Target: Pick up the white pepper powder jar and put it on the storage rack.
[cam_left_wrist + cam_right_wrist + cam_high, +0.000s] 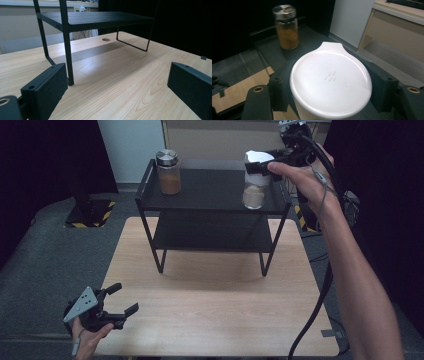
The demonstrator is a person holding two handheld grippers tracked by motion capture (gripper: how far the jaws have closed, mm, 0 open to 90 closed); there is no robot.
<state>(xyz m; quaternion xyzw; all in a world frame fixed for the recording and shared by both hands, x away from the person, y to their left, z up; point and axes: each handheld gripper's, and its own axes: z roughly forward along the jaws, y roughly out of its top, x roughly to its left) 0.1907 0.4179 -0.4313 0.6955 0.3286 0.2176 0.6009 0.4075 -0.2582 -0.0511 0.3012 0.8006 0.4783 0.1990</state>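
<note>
While the right gripper (257, 164) is clamped on the white-lidded jar (254, 190), just under its lid (331, 83), the step in hand is judged to be a transfer of that jar at the rack's (150, 195) top shelf, near its front right corner. Whether the jar's base rests on the shelf or hangs just above it can't be told from the high view. The jaws are seen pressed on both sides of the jar in the right gripper view, w/ the lid bulging over them.

The jar is held upright: long axis vertical, lid up, pale powder at the bottom. The lid's small tab (331, 46) points away from the gripper, toward the 2nd jar (168, 172), which is stood near the shelf's back left corner, well apart, w/ a metal cap and orange-brown powder.

For the next move, the jar is best kept vertical so nothing spills, and the shelf's raised right rail must be cleared if it is carried off, or the base set flat before the grip is eased if it is being placed. Which of the 2 is meant can't be settled here.

The left gripper (122, 305) is held idle over the table's (210, 320) front left corner, jaws wide apart w/ nothing between them, pointed toward the rack.
</note>
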